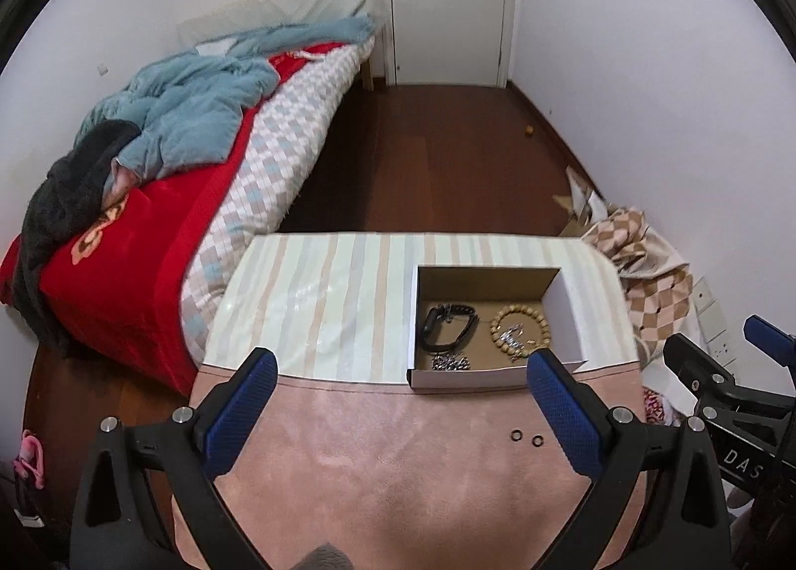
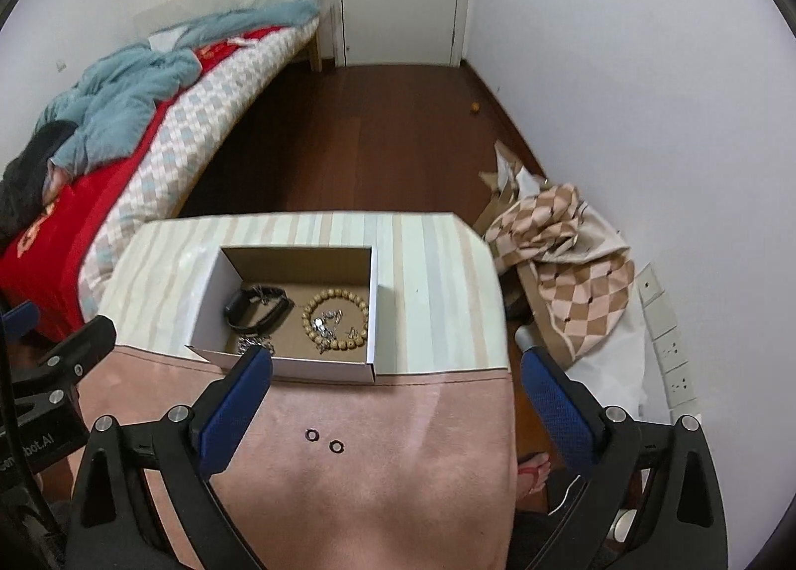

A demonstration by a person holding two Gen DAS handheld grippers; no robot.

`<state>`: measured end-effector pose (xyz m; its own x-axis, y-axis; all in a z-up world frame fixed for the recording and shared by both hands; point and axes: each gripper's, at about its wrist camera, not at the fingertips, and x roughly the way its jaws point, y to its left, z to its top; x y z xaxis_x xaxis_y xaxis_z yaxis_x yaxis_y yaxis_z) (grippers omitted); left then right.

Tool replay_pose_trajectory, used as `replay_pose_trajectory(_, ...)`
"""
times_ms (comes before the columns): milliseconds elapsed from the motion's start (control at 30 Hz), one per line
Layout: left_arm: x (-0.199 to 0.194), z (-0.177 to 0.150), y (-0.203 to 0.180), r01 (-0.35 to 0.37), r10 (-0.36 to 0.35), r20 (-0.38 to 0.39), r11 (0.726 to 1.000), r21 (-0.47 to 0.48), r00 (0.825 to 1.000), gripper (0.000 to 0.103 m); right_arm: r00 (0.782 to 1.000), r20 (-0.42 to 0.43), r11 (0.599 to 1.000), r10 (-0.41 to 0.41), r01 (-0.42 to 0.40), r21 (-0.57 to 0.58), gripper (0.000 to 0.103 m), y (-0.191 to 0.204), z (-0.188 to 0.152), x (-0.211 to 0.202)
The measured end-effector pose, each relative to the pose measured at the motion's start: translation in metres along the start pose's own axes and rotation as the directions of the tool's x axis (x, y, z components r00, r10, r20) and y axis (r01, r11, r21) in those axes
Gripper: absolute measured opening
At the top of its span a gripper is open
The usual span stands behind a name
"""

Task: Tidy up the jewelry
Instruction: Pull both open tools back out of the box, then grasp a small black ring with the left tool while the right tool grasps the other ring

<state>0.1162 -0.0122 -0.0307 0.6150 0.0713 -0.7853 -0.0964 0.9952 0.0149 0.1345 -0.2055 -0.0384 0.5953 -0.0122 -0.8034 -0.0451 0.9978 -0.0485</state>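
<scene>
A white cardboard box [image 1: 492,378] [image 2: 293,368] sits on the table. Inside lie a black band [image 1: 445,329] [image 2: 258,309], a wooden bead bracelet [image 1: 520,324] [image 2: 338,316], small silver pieces [image 1: 515,336] [image 2: 328,321] within the bracelet's ring, and a silver chain [image 1: 450,362] [image 2: 253,345] by the near wall. Two small black rings [image 1: 525,436] [image 2: 323,440] rest on the pink cloth [image 1: 398,460] [image 2: 348,470] in front of the box. My left gripper [image 1: 400,368] and right gripper [image 2: 395,368] both stand open, empty, above the table's near part.
A striped cloth [image 1: 323,291] [image 2: 438,281] covers the table's far part. A bed [image 1: 164,202] [image 2: 114,132] stands at the left. Checked fabric [image 1: 642,266] [image 2: 562,261] and cardboard scraps lie at the right wall. A person's sandalled foot [image 2: 535,468] shows beside the table.
</scene>
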Motion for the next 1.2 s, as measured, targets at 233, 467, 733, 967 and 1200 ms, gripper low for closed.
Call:
replay_pose_trajectory(233, -0.043, -0.002, 0.001, -0.001, 0.001, 0.073, 1.000, 0.000, 0.997, 0.103, 0.996, 0.094, 1.000, -0.008, 0.008, 0.006, 0.101, -0.001, -0.005, -0.058)
replay_pose_trajectory(467, -0.067, -0.010, 0.006, -0.001, 0.003, 0.112, 1.000, -0.021, 0.994, 0.103, 0.990, 0.143, 1.000, -0.005, 0.003, 0.011, 0.101, -0.004, -0.014, -0.092)
replay_pose_trajectory(733, -0.062, -0.021, 0.006, -0.027, 0.032, 0.098, 0.998, -0.055, 0.995, 0.103, 0.988, 0.151, 1.000, 0.016, -0.019, 0.017, 0.101, -0.008, -0.023, -0.098)
replay_pose_trajectory(967, 0.015, -0.060, 0.004, -0.107, 0.105, -0.032, 0.993, -0.049, 0.994, 0.103, 0.996, 0.016, 0.995, 0.092, -0.093, 0.041, 0.101, -0.014, -0.058, -0.019)
replay_pose_trajectory(1200, 0.101, -0.105, 0.005, -0.167, 0.165, -0.205, 0.986, 0.007, 0.965, 0.103, 0.971, -0.140, 0.981, 0.195, -0.191, 0.041, 0.059, 0.000, -0.111, 0.096)
